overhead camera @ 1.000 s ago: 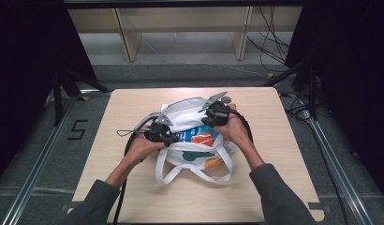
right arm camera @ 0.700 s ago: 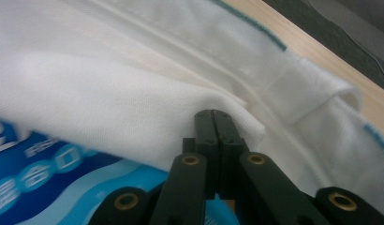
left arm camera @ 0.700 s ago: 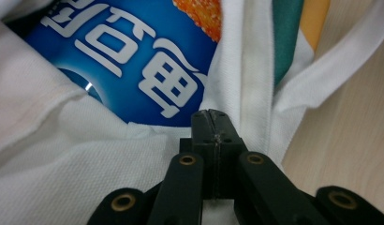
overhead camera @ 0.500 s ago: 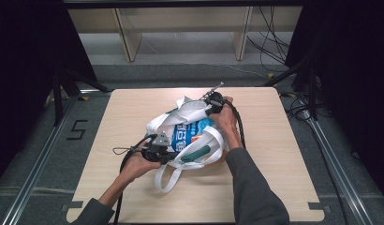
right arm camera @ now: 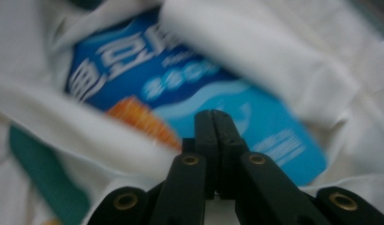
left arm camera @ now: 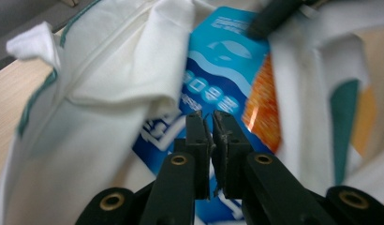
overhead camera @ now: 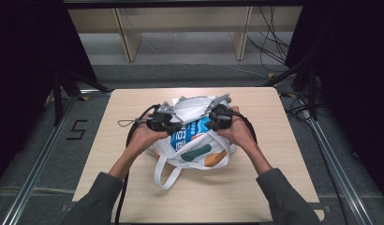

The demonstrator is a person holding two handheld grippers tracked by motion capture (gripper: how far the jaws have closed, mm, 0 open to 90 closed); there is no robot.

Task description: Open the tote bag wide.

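The light wood table fills the middle of the high view. At its centre lies a white tote bag, its handles trailing toward the bottom, with a blue snack packet inside. Left tongs (just been opening a crack) grip nothing; right tongs are clenched empty over the packet.
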